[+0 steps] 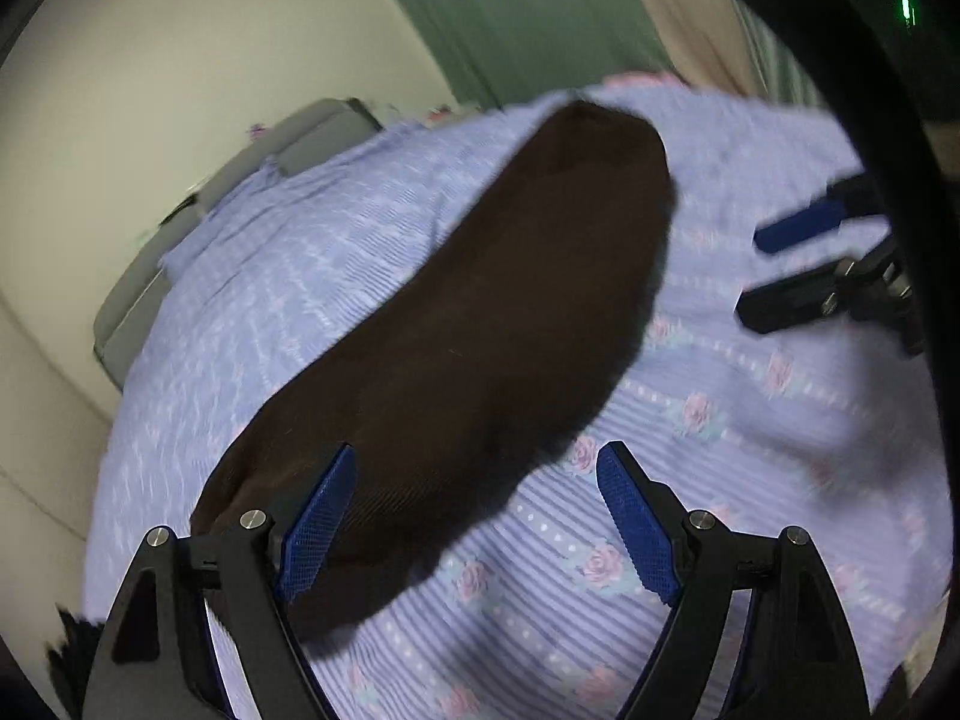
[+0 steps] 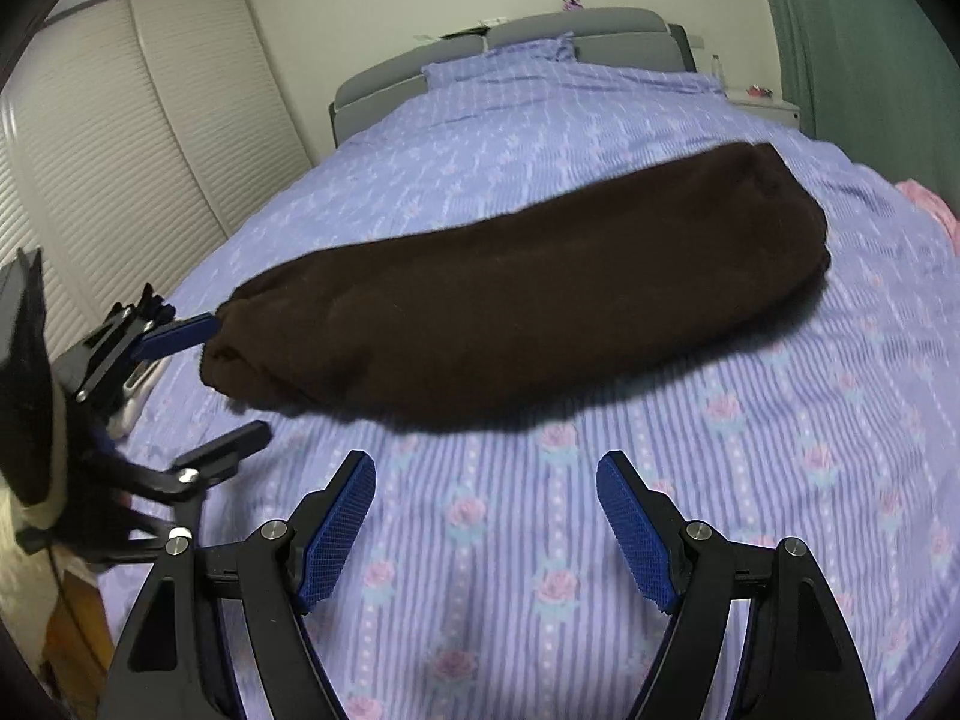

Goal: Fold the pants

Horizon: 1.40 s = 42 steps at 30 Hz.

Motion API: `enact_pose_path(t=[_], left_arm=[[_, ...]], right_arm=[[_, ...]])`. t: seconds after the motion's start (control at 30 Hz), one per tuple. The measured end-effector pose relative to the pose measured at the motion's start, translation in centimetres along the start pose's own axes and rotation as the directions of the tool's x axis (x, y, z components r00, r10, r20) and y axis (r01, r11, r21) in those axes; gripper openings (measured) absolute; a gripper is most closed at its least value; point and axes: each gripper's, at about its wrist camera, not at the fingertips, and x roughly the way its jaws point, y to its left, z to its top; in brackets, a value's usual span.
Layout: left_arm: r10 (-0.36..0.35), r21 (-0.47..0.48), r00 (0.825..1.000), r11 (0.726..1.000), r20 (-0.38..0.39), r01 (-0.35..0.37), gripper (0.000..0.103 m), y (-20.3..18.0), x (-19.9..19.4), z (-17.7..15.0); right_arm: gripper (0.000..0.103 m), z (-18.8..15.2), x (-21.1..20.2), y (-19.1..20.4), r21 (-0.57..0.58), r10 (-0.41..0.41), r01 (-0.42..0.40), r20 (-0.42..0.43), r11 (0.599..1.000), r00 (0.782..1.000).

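dark pants (image 2: 516, 306) lying long across the bed (image 2: 600, 540), already narrowed. soft, limp, light; likely to sag and slide. best pinched at the near end. left tongs (image 1: 474, 516) and right tongs (image 2: 486, 531) both wide open, empty.

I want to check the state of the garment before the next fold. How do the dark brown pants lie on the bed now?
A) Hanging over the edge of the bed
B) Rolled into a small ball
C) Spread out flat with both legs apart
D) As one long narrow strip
D: the pants lie as one long narrow strip across the purple floral bedcover, with no separate legs showing.
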Motion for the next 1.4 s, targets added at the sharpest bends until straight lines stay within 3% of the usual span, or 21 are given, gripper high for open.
enact_pose_path(t=[0.17, 0.23, 0.33, 0.4, 0.5, 0.6, 0.73, 0.87, 0.93, 1.1, 1.17, 1.4], left_arm=[[0.004, 0.099, 0.996, 0.995, -0.085, 0.004, 0.075, -0.6, 4.0, 0.6], [-0.001, 0.115, 0.993, 0.993, -0.122, 0.016, 0.059, -0.6, 5.3, 0.8], [0.003, 0.098, 0.990, 0.995, -0.140, 0.011, 0.020, 0.4, 6.0, 0.8], [-0.041, 0.048, 0.990, 0.998, -0.135, 0.048, 0.012, 1.5, 5.5, 1.0], [-0.118, -0.055, 0.986, 0.992, -0.116, 0.112, 0.010, 3.9, 4.7, 1.7], [-0.186, -0.180, 0.978, 0.969, -0.093, 0.167, 0.010, 6.8, 4.7, 2.1], [-0.264, -0.398, 0.964, 0.888, -0.030, 0.231, 0.010, 12.0, 5.9, 2.7], [-0.309, -0.535, 0.951, 0.805, -0.009, 0.257, 0.010, 15.6, 8.0, 2.8], [-0.328, -0.561, 0.945, 0.785, -0.016, 0.263, 0.010, 16.5, 8.8, 2.7], [-0.347, -0.579, 0.938, 0.768, -0.018, 0.273, 0.010, 17.0, 9.7, 2.7], [-0.355, -0.588, 0.935, 0.759, -0.012, 0.281, 0.011, 17.3, 9.6, 2.3], [-0.372, -0.614, 0.928, 0.732, 0.005, 0.297, 0.013, 17.6, 9.1, 0.6]], right_arm=[[0.077, -0.2, 1.4, -0.8, 0.030, 0.013, -0.012, -0.023, 0.999, 1.000], [0.076, -0.3, 2.2, -0.9, 0.038, 0.020, -0.018, -0.038, 0.999, 0.999], [0.071, -0.2, 3.2, -1.1, 0.048, 0.035, -0.032, -0.059, 0.998, 0.998], [0.070, -0.3, 3.5, -1.1, 0.051, 0.039, -0.036, -0.065, 0.998, 0.997], [0.066, -0.1, 4.0, -1.2, 0.052, 0.061, -0.058, -0.066, 0.997, 0.996], [0.063, 0.4, 4.4, -1.0, 0.046, 0.068, -0.065, -0.063, 0.997, 0.996], [0.063, 1.9, 5.0, -0.1, 0.010, 0.094, -0.094, -0.038, 0.996, 0.995], [0.063, 4.1, 6.2, 1.9, -0.040, 0.122, -0.122, 0.001, 0.992, 0.992], [0.063, 5.3, 6.8, 3.0, -0.080, 0.137, -0.135, 0.020, 0.988, 0.990], [0.063, 7.7, 9.2, 4.7, -0.124, 0.184, -0.181, 0.016, 0.976, 0.983], [0.056, 8.2, 10.2, 4.8, -0.120, 0.194, -0.194, -0.009, 0.974, 0.981], [0.055, 10.8, 11.5, 6.1, -0.277, 0.117, -0.107, 0.020, 0.955, 0.993]])
